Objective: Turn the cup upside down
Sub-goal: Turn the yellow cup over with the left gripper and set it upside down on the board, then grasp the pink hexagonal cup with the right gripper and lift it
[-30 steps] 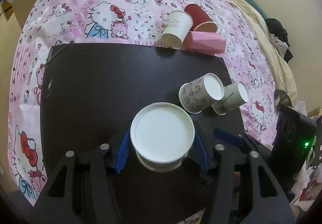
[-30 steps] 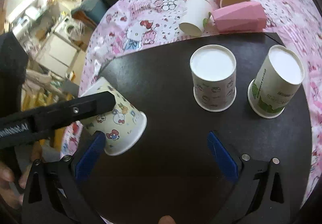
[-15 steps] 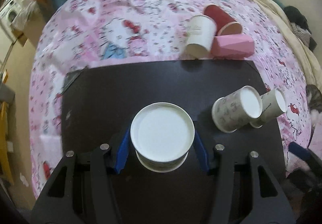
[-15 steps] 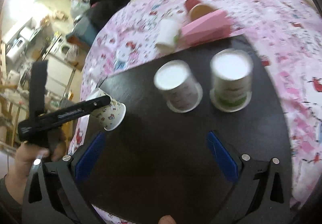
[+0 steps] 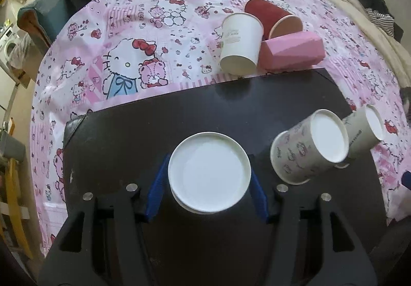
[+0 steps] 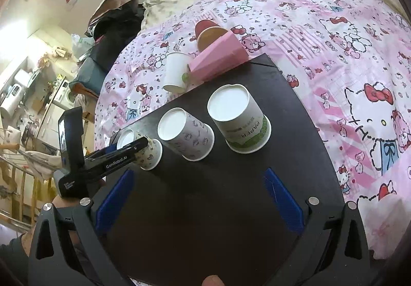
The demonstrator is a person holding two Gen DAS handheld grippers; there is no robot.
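A: Starting at the left of the right wrist view, what's that cup?

B: A paper cup (image 6: 146, 151) printed with small cartoon figures, upside down on the dark desk (image 6: 226, 198), white base up and wide rim down. The left hand-held gripper (image 6: 133, 143) reaches in from the left edge and straddles it.

A: Is it clamped on the cup?

B: In the left wrist view the cup (image 5: 209, 174) sits between the blue pads (image 5: 156, 189), and its round white base fills the middle of the frame. The jaws are opening, and the pads look just clear of the cup's sides.

A: Next to the right?

B: A second inverted cup with grey cartoon print (image 6: 186, 135), then a third inverted cup with a green band (image 6: 241, 124). All three stand in a row on the desk, close but apart.

A: And the right hand-held gripper (image 6: 197, 198)?

B: Its jaws stand wide apart over bare desk, nothing between them.

A: Behind the desk?

B: On the pink cartoon bedspread (image 6: 334, 37) a plain white cup (image 5: 241, 43) lies on its side, touching a pink faceted box (image 5: 291, 51). A red cup (image 5: 272, 16) lies on its side just behind them.
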